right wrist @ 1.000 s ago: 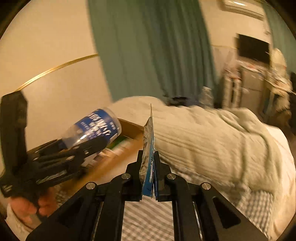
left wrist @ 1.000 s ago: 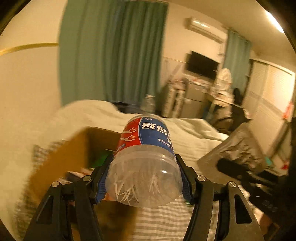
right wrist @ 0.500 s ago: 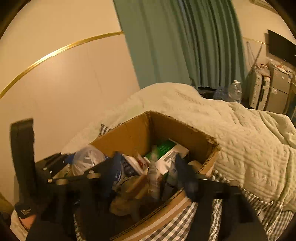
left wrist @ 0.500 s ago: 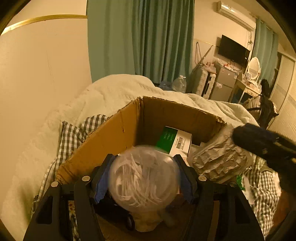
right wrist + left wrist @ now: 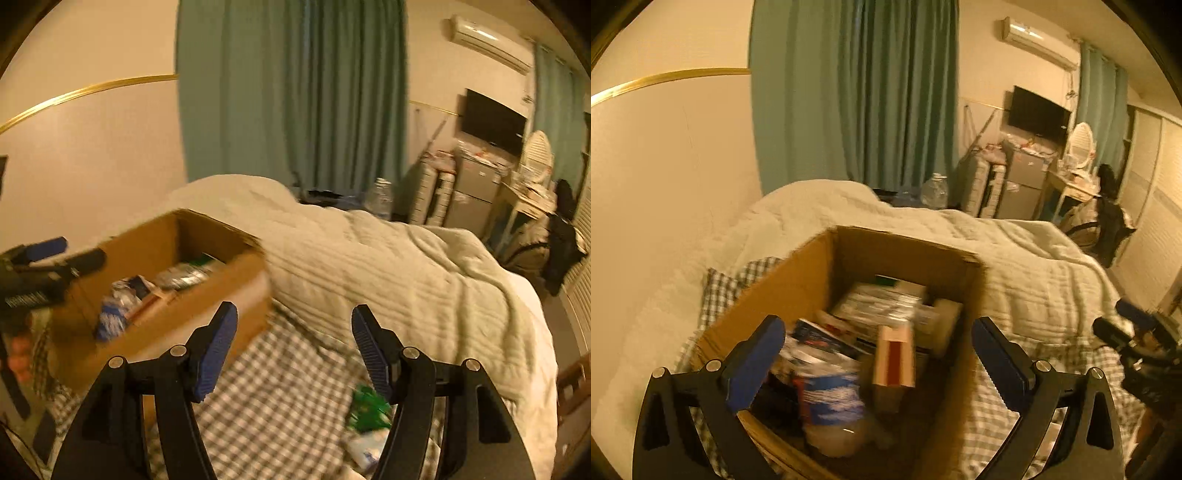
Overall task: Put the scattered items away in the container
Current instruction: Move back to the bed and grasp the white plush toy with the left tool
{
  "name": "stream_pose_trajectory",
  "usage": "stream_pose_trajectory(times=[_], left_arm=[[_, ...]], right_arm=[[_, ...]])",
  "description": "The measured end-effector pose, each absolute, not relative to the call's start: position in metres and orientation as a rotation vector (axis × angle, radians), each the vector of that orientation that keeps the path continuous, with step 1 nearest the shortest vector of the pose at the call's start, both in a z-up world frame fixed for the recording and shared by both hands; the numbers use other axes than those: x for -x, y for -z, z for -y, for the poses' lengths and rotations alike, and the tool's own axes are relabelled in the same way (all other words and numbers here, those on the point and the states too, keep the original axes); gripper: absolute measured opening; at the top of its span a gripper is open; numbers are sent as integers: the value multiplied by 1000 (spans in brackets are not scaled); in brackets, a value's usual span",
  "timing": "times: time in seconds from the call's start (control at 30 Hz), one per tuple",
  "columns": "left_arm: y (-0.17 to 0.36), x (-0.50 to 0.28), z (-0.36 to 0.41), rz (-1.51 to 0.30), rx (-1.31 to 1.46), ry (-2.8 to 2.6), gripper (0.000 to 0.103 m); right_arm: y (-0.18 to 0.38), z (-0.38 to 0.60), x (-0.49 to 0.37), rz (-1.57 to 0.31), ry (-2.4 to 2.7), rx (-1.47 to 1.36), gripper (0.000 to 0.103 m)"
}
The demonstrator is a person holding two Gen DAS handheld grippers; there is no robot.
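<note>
Bedroom, bed with box, teal curtains behind.
A brown cardboard box (image 5: 820, 273) is set on a checked bed sheet (image 5: 273, 391); left gripper (image 5: 879, 354) fingers are opening, right gripper (image 5: 291, 350) fingers held apart, nothing clamped.

L tongs (image 5: 877, 347) opening, empty, above jar (image 5: 833, 410) in cardboard box (image 5: 783, 291).

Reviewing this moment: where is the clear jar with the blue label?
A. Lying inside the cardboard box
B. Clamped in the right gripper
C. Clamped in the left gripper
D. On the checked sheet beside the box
A. The jar lies among the other items inside the box, below the left gripper, whose jaws are opening with nothing pressed between them.
</note>
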State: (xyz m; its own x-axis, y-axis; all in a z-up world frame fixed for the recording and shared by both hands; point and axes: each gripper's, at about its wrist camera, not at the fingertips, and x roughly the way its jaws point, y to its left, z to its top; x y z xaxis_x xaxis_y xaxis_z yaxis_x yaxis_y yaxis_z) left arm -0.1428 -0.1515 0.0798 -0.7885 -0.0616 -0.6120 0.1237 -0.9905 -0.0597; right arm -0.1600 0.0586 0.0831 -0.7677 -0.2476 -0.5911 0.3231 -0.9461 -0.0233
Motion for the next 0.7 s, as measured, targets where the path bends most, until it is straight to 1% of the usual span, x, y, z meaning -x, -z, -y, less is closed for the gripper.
stream_pose_trajectory(times=[0.17, 0.33, 0.43, 0.6, 0.7], left_arm=[[-80, 132, 100, -146, -1041, 2955, 103], [-60, 129, 37, -98, -1135, 3008, 103], [-36, 133, 5, -53, -1216, 3019, 103], [20, 141, -39, 6, -1392, 3013, 103], [61, 138, -70, 115, -1491, 3034, 103]], right_arm=[[-72, -118, 136, -100, 2755, -916, 64], [-60, -177, 116, -21, 2852, -978, 64], [-46, -205, 111, 5, 2891, -1032, 64], [-11, -241, 112, 104, 2887, -1140, 64], [11, -252, 118, 162, 2865, -1194, 64]])
